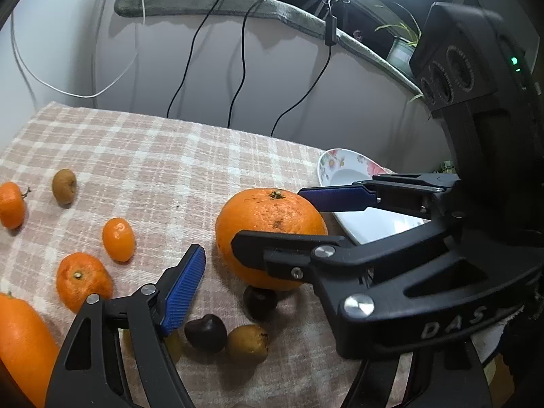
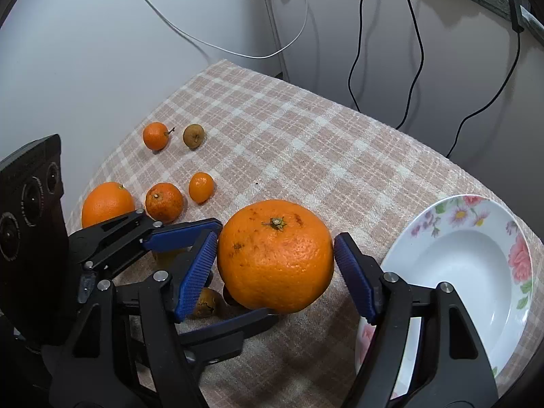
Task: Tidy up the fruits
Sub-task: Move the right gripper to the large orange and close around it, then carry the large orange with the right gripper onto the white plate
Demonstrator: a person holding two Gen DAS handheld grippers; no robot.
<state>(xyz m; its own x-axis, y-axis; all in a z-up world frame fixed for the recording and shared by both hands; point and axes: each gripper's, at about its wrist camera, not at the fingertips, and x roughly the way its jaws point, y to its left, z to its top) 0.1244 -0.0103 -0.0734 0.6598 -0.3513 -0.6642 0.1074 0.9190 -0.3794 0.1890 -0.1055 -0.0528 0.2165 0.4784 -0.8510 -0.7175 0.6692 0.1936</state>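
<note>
A large orange (image 2: 275, 255) sits on the checked cloth between the pads of my right gripper (image 2: 275, 272); the jaws are open with a small gap on each side. It also shows in the left wrist view (image 1: 268, 234), with the right gripper's fingers (image 1: 336, 197) around it. My left gripper (image 1: 258, 312) is open and empty, low over two dark chestnuts (image 1: 205, 333) and a brown-yellow fruit (image 1: 247, 343). A white floral plate (image 2: 465, 272) lies to the right of the orange.
Small oranges (image 2: 164, 202), a kumquat (image 2: 201, 187), another orange (image 2: 107, 204), a stemmed mandarin (image 2: 155, 136) and a brown fruit (image 2: 193, 136) lie at the left of the cloth. Cables hang down the wall behind. The table edge runs close behind the plate.
</note>
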